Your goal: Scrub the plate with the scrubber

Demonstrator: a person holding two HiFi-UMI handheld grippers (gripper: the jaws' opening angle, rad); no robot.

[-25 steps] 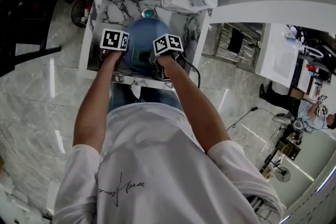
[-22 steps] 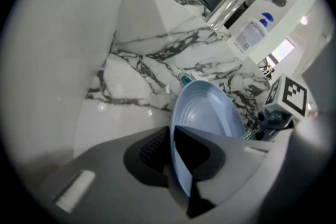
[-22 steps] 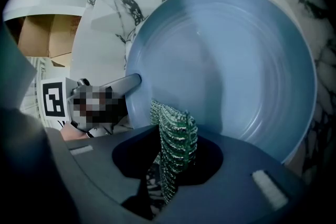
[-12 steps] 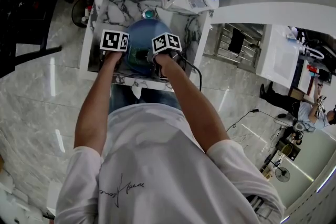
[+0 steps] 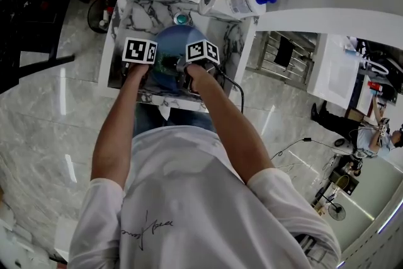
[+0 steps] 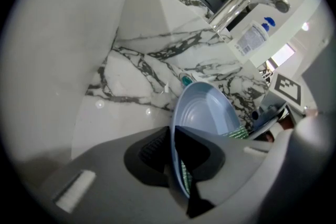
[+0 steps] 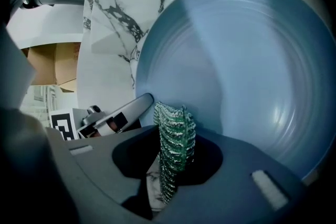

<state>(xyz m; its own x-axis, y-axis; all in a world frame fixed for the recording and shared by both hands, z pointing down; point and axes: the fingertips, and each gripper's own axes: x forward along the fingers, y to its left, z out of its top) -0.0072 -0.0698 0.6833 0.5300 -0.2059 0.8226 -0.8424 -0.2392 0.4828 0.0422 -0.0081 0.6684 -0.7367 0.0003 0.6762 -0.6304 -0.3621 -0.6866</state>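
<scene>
Here the left gripper [image 6: 176, 161] clamps the blue plate [image 6: 211, 112] by its rim; the right gripper [image 7: 170, 168] pinches the green scrubber [image 7: 176, 136], apparently touching it; the bottle [image 6: 253, 39] label is unreadable.

The left arm [image 5: 116, 129] and right arm [image 5: 230, 129] are stretched forward side by side. The left hand-held gripper [image 6: 176, 157] is clamped on the plate [image 6: 210, 113] at its rim. The right hand-held gripper [image 7: 173, 165] is closed on the scrubber [image 7: 173, 134], held against the plate's inner face.
</scene>
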